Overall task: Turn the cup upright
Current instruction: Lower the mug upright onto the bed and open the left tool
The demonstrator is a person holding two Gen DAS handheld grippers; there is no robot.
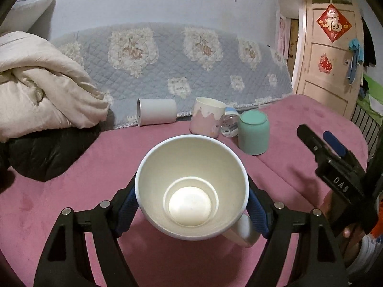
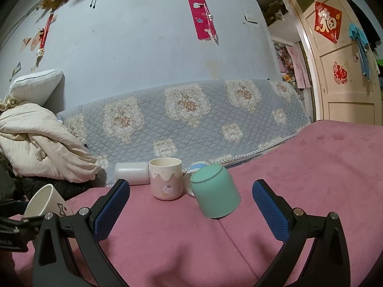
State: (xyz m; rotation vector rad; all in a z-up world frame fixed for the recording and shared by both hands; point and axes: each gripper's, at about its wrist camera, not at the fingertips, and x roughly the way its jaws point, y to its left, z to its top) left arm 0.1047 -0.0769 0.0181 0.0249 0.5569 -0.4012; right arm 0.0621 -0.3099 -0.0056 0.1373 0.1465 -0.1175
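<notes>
Pink bed carries three cups beside the mint cup; my left tongs clamp a fourth, the white mug; right tongs gape apart.

A lived-in home bedroom: pink bed, quilted floral cover against the wall, crumpled duvet, and red paper decorations on the door.

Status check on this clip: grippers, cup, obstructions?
Left gripper shut on white mug, mouth facing camera. Right gripper open, holding nothing. Green cup inverted ahead; pink cup upright behind it.
</notes>
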